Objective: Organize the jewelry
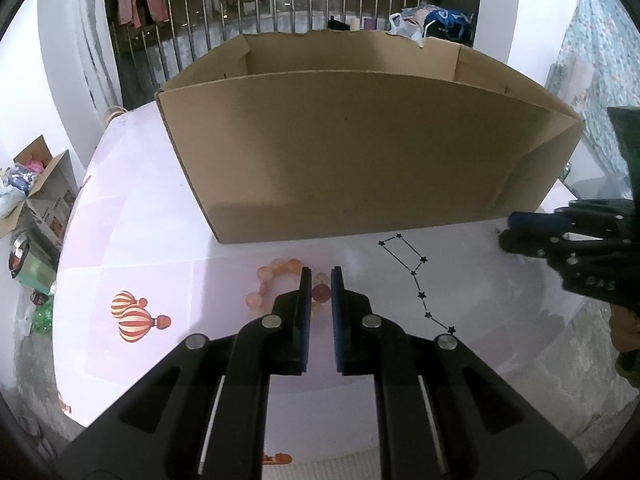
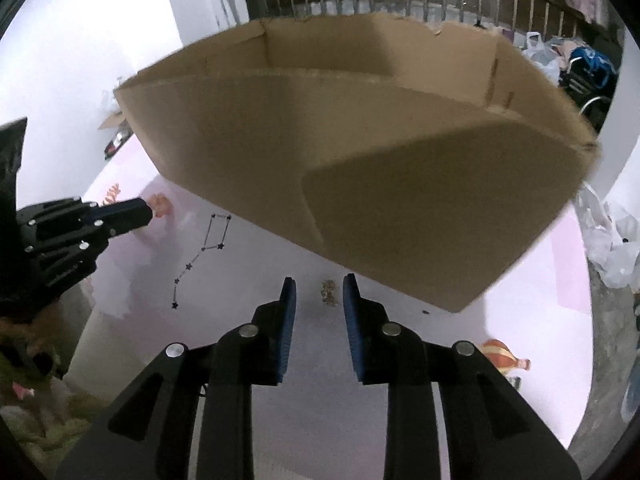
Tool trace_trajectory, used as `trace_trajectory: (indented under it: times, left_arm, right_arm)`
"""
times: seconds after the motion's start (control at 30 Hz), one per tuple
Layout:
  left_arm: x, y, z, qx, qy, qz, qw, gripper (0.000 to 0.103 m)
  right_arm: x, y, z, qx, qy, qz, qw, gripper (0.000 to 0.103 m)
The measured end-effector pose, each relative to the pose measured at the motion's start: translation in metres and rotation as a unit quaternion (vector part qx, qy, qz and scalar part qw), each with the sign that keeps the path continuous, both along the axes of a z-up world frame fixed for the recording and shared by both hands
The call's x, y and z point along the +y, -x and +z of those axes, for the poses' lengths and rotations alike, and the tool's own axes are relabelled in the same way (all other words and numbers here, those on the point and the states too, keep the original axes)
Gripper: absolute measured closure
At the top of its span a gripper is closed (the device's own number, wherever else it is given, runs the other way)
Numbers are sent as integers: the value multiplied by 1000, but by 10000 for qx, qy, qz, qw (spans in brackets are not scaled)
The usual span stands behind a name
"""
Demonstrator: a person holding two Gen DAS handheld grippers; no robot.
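A bracelet of pink and orange beads (image 1: 276, 270) lies on the pale printed tabletop (image 1: 160, 248) in front of a big open cardboard box (image 1: 360, 152). My left gripper (image 1: 321, 270) is shut on it, with a reddish bead pinched between the blue pads. From the right wrist view the same gripper (image 2: 150, 210) shows pink beads (image 2: 160, 202) at its tip. My right gripper (image 2: 319, 280) is open, low over the table. A small dull metallic piece of jewelry (image 2: 329, 292) lies on the table just beyond its fingertips, untouched. The box (image 2: 360, 160) looms close behind.
The tabletop carries hot-air balloon prints (image 1: 134, 316) and a star constellation drawing (image 1: 416, 280). A smaller carton of clothes (image 1: 36, 184) stands off the table's left side. White plastic bags (image 2: 608, 240) lie at the right edge. A metal railing (image 1: 280, 8) runs behind the box.
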State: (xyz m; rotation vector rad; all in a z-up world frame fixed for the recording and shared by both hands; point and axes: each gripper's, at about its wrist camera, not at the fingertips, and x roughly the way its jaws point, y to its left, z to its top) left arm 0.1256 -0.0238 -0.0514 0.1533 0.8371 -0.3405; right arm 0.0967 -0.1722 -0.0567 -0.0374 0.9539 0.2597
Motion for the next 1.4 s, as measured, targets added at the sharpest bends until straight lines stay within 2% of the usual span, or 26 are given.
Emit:
trace_trajectory:
  times: [0.07,0.17,0.33,0.73,0.97,1.17,1.4]
  left_arm:
    - [0,-1,-1,18,-6,2,10000,95]
    - [1,-2,-3,43,1,7,10000,95]
    - [1,-4,-4,52,41,32,10000,95]
    - [12,7,11,-194,171,142,9996,95]
    - [24,19,39,-485,339,204,9980,95]
    - [34,28,76,-780,569,138,9952,95]
    - [48,36,130,-1140,1067,54,9877,95]
  right_arm:
    - [4,0,0,-64,95,39,9999,86]
    - [1,-2,3,28,-34,67,10000,99]
    - [-10,-1,10,69,-368,33,9993,102]
    - [-38,20,52,-284,-829,-88,9961,102]
    - [-31,28,75,-544,-945,5,9940,102]
    - [-24,30,104,-959,-1023,177,9900,102]
    - [-25,24,136,-1439,-1288,296,9807,102]
